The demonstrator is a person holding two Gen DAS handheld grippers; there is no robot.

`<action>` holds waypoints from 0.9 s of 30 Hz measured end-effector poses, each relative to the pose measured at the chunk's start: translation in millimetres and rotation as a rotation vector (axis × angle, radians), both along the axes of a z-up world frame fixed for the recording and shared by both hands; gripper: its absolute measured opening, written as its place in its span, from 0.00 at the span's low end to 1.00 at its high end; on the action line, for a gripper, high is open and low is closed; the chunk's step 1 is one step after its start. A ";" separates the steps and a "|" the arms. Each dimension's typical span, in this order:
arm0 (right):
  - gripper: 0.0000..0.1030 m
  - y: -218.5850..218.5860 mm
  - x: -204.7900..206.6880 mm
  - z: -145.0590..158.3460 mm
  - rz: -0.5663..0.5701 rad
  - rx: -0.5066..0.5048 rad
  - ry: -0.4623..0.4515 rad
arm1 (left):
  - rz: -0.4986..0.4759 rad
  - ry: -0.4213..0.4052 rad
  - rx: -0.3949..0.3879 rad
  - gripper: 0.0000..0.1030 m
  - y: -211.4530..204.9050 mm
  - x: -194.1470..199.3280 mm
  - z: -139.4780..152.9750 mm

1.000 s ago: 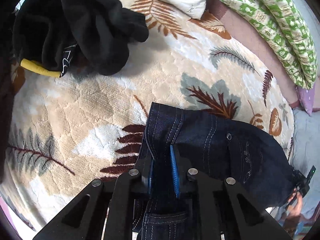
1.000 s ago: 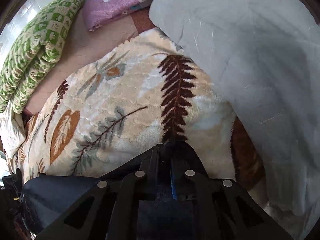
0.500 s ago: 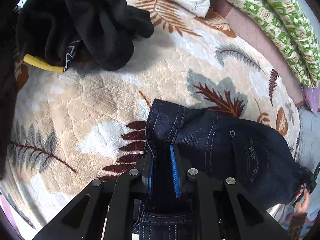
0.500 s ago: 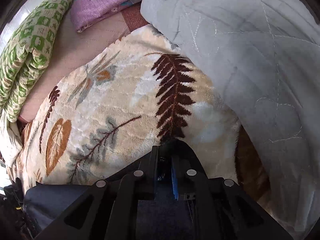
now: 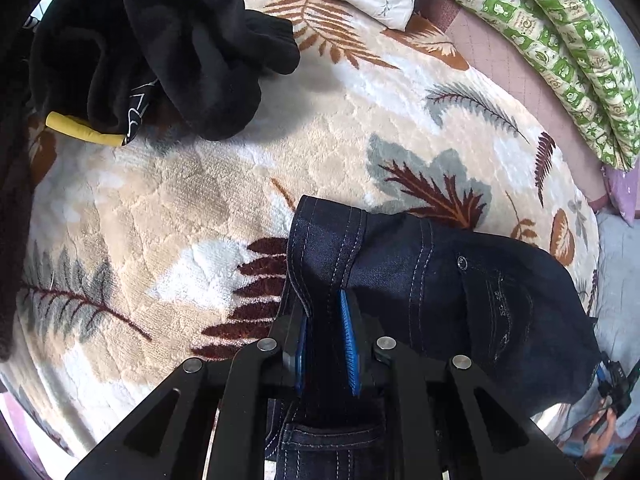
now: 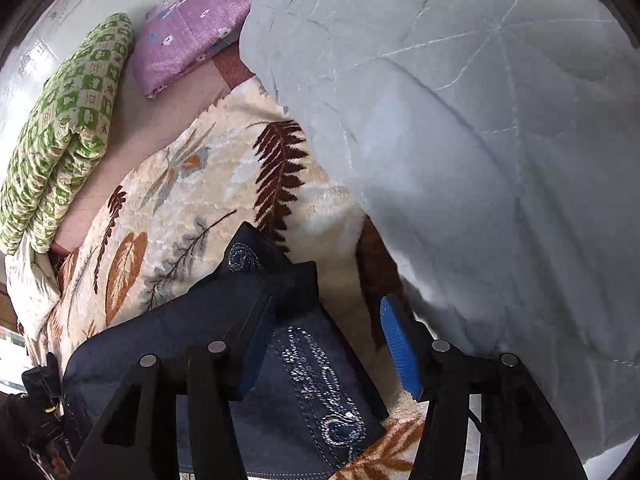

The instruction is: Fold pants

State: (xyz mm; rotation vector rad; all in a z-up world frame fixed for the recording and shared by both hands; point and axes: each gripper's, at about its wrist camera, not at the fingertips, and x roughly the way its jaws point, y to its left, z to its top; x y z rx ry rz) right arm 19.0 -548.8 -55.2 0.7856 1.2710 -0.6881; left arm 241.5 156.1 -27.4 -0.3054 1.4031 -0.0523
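**One end let go, one end pinched**

The dark jeans (image 5: 460, 288) lie across the leaf-print blanket (image 5: 208, 200) on the bed. The left gripper (image 5: 326, 344) has its blue pads closed on a stitched edge of the denim, a fold of cloth standing up between them. The right gripper (image 6: 332, 344) stands wide open over the other end, where an embroidered pocket (image 6: 320, 384) shows; it holds nothing.

To do this step well, the left end should probably be laid flat and square with the right before letting go, so that the edges line up and no ridge stays in the fold. A smoothing pass along the cloth looks wise.

Around it: a black garment (image 5: 160, 48) heaped at the far left, a grey quilt (image 6: 480, 140) close beside the right end, a green patterned roll (image 6: 60, 132) and a purple cloth (image 6: 192, 28) further off. The quilt crowds the right side most
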 end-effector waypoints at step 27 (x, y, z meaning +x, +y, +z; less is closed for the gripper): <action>0.61 21.8 -57.4 34.5 -0.084 0.052 -0.212 | 0.065 0.038 -0.015 0.19 10.7 -3.0 1.9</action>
